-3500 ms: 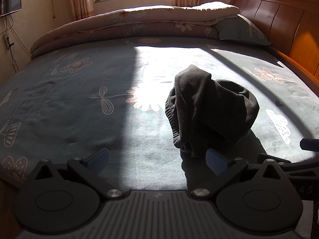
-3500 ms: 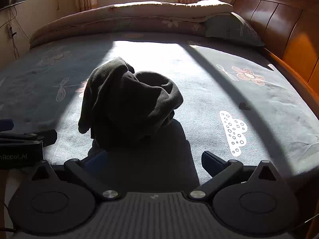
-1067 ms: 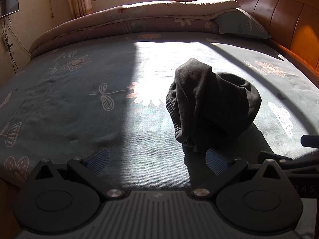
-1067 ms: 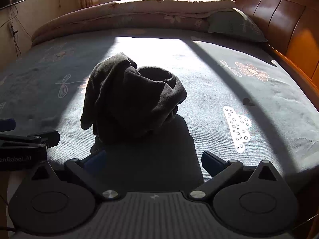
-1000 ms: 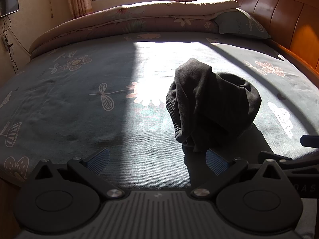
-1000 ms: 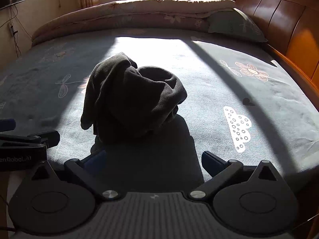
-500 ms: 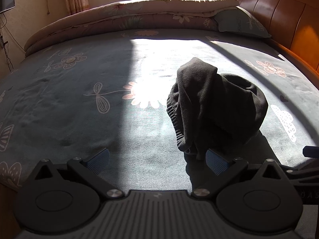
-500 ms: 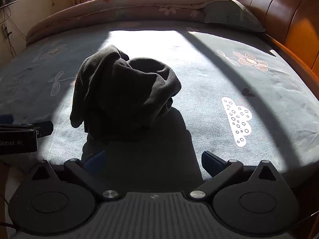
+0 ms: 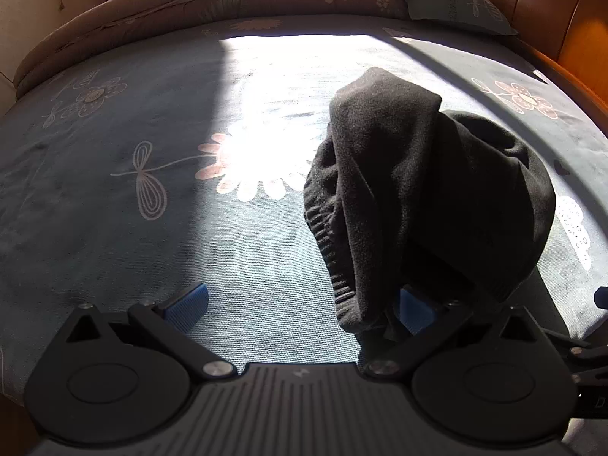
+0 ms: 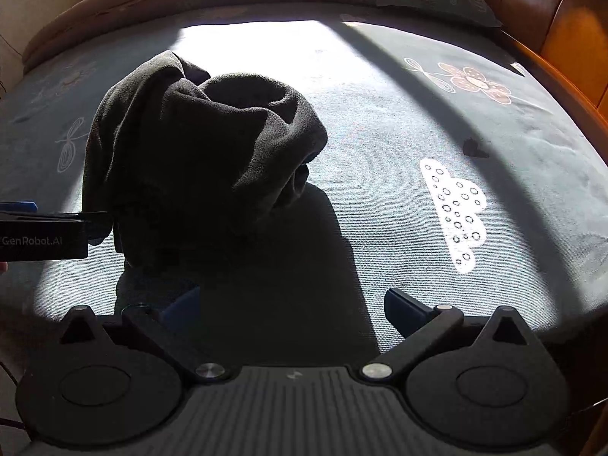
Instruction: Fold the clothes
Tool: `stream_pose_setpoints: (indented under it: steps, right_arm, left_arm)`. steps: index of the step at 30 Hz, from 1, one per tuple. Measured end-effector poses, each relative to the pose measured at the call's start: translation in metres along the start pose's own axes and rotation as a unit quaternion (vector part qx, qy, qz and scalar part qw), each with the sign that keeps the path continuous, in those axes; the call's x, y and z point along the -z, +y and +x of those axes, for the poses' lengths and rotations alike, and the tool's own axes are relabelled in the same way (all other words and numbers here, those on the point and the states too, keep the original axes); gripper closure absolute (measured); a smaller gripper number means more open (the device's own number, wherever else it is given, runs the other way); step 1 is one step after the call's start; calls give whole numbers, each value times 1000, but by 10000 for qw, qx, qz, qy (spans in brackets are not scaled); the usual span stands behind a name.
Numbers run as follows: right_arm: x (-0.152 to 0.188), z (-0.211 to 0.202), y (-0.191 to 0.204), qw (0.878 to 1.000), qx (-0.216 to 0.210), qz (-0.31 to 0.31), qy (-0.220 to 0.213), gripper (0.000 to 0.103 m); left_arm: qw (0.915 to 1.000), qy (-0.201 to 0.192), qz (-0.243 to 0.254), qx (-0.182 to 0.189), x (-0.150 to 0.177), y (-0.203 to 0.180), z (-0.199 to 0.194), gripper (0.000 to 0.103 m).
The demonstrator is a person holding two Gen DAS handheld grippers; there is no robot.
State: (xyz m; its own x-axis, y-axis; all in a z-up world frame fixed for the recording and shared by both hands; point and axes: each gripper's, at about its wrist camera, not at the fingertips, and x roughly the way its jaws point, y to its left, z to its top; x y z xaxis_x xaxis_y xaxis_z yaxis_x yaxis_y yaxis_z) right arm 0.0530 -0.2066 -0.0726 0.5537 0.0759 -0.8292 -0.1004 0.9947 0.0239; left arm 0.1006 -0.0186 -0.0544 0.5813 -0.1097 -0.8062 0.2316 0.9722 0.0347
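My left gripper (image 9: 300, 302) sits with its blue-padded jaws spread wide and empty, the crumpled dark grey fleece garment (image 9: 418, 197) heaped on the grey-blue flower-print bedsheet (image 9: 114, 197) just ahead, its ribbed hem draping over my right-hand finger (image 9: 412, 309). My right gripper (image 10: 290, 304) is likewise released, the heap lying ahead and left of it, apart.

The dark garment (image 9: 429, 190) is matt, fuzzy fleece-like cloth with a ribbed knit hem. The bed sheet (image 9: 114, 228) beneath it is soft, short-napped printed cloth. Beyond the garment, the headboard (image 10: 570, 38) is glossy varnished wood. Both tongs, left (image 9: 300, 300) and right (image 10: 292, 306), are matt black plastic with ridged blue pads (image 9: 188, 302) and shiny metal pivot pins (image 10: 207, 370).
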Motion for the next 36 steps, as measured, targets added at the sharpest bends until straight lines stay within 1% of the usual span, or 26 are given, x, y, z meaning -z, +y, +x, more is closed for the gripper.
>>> stream_pose_setpoints:
  steps: [4, 8, 13, 16, 18, 20, 21, 24, 27, 30, 32, 34, 36]
  right_arm:
    - [-11, 6, -3, 10000, 68, 3, 56, 0]
    - [-23, 9, -7, 9999, 133, 31, 37, 0]
    - [-38, 11, -8, 9999, 161, 0, -32, 0]
    - [-50, 8, -4, 9997, 153, -126, -175, 0]
    - [-58, 3, 1, 9990, 108, -251, -347, 0]
    - [-67, -3, 8, 9978, -37, -390, -533, 0]
    - [-69, -5, 12, 9970, -148, -461, -611, 0]
    - [-78, -8, 27, 9925, -601, -750, -761, 0]
    - [-81, -2, 47, 9852, -1112, -1146, -626, 0]
    - [-80, 9, 65, 9749, -1622, -1473, -403, 0]
    - [-80, 20, 71, 9708, -1689, -1673, -307, 0]
    - [-83, 32, 73, 9699, -1596, -1812, -315, 0]
    - [-91, 44, 68, 9702, -1541, -1838, -349, 0]
  left_arm:
    - [10000, 57, -29, 39, -10, 5, 8, 0]
    - [9999, 42, -74, -68, -23, 13, 13, 0]
    - [9990, -122, -183, -388, -39, 35, 14, 0]
    - [9966, -245, -361, -702, -48, 57, 14, 0]
    - [9951, -269, -553, -769, -49, 72, 13, 0]
    - [9950, -237, -647, -723, -44, 80, 13, 0]
    - [9954, -191, -618, -709, -39, 80, 14, 0]
    - [9963, 27, -496, -696, -23, 77, 21, 0]
    - [9963, 271, -486, -656, -9, 76, 31, 0]
    - [9963, 459, -508, -513, 0, 78, 40, 0]
    - [9962, 538, -494, -465, 2, 79, 47, 0]
    - [9960, 595, -563, -367, 5, 83, 52, 0]
    - [9962, 549, -622, -275, 5, 87, 52, 0]
